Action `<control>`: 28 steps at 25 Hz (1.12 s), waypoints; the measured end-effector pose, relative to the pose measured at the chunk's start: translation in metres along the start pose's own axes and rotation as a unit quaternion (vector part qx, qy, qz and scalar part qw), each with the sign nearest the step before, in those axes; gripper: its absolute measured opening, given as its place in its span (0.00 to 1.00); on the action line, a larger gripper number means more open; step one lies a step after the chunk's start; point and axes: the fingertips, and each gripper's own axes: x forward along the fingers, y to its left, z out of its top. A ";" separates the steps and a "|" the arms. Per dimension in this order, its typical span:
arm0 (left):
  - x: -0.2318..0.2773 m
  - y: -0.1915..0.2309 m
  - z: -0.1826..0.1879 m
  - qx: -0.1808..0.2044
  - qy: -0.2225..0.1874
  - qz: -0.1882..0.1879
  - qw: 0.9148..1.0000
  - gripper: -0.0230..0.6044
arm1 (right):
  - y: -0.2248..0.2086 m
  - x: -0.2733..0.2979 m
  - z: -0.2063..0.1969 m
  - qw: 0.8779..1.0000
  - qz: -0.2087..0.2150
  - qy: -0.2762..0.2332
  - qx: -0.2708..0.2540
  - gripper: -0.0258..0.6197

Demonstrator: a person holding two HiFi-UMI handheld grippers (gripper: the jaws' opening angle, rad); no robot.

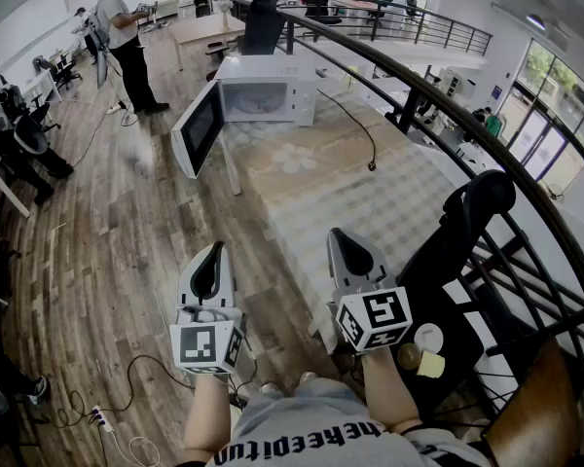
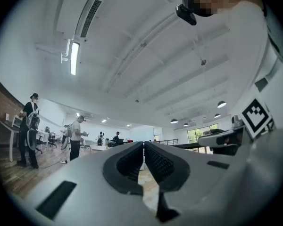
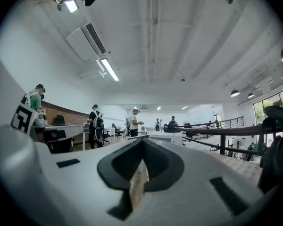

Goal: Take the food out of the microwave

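White and boxy, the microwave [image 1: 268, 90] stood at the far end of a long tabletop [image 1: 370, 202] covered with a pale patterned cloth. Its door [image 1: 200, 129] hung swung wide out to the left, past the tabletop's edge and over the wooden floor [image 1: 107, 261]. The cavity behind the door showed only as a pale space, and the food inside it could not be made out at that distance. A dark cable [image 1: 358, 134] trailed from beside the microwave across the cloth and ended on the tabletop.

Both tools were held low and close to the person's body, well apart from the microwave, with nearly the whole length of the tabletop between them and it. The left tool [image 1: 212, 251] hovered over the floor just off the tabletop's near left corner, its marker cube [image 1: 207, 343] facing up. Its own view showed the two ribbed black pads [image 2: 132, 161] drawn together to meet at the tips, with nothing between them. The right tool [image 1: 346, 236] hung over the near end of the tabletop, and its view likewise showed the jaws pressed together and empty, only a thin slit left behind the tips.

A black chair [image 1: 467, 227] stood to the right of the tabletop against a dark curved railing [image 1: 448, 115]. Far off at the upper left another person [image 1: 127, 47] stood on the floor.
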 end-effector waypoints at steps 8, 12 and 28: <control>-0.009 0.015 -0.004 -0.002 -0.007 -0.001 1.000 0.05 | 0.012 0.000 -0.002 1.000 -0.004 0.005 -0.002 0.05; -0.013 0.020 -0.005 -0.003 -0.010 -0.008 1.000 0.05 | 0.019 -0.002 -0.001 1.000 -0.010 0.009 -0.006 0.05; -0.024 0.058 0.002 -0.001 -0.012 -0.008 1.000 0.05 | 0.039 0.013 0.003 0.999 -0.032 -0.011 -0.005 0.05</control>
